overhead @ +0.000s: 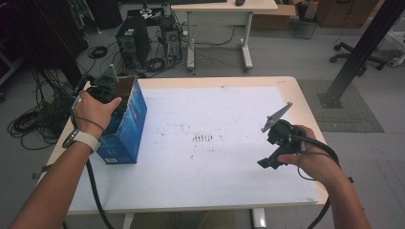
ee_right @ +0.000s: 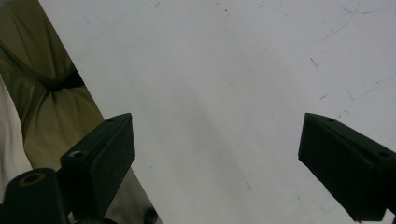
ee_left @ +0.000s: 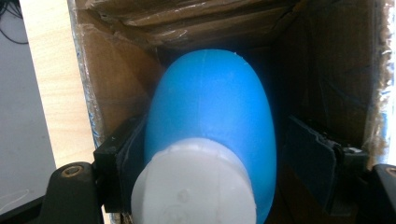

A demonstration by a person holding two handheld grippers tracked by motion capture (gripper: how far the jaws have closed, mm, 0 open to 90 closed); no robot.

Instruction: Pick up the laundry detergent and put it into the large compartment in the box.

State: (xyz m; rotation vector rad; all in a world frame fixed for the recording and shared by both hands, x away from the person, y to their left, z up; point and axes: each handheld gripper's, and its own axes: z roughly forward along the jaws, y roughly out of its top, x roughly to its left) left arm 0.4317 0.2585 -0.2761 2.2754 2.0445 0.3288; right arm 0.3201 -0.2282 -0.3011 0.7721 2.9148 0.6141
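Blue bottle (ee_left: 210,126), white cap (ee_left: 194,184) toward the camera: lodged between the jaws of the left gripper (ee_left: 219,154), inside the open cardboard box (ee_left: 116,88). Left jaw pad against the bottle's side; right pad close beside it, contact there not clear in the left gripper view. Jaws part-way apart, spanning the bottle's width. Bottle body rounded, glossy, pointing deeper into the box, brown inner walls and taped flaps around it.

Left gripper (overhead: 102,90), high view: buried in the mouth of the box, left hand (overhead: 95,112) wrapped over it, pale watch band at the wrist, black cable trailing down off the table edge.

Box, outside (overhead: 125,129): blue printed card, standing at the table's left edge, mouth turned toward the left hand.

Right gripper (overhead: 267,163): held above the right side of the table in the right hand (overhead: 308,160), grey three-cornered plate on top, cable looping back past the wrist. Jaws spread wide in the right gripper view (ee_right: 217,154), nothing between them, touching nothing; white surface beneath, olive cloth at the view's left edge.

Table (overhead: 286,86): pale wood top, covered by a white sheet (overhead: 210,181) with small dark scuffs near the middle.

Beyond: computer tower (overhead: 133,45) and coiled cables on the floor, a second desk, an office chair base at far right.
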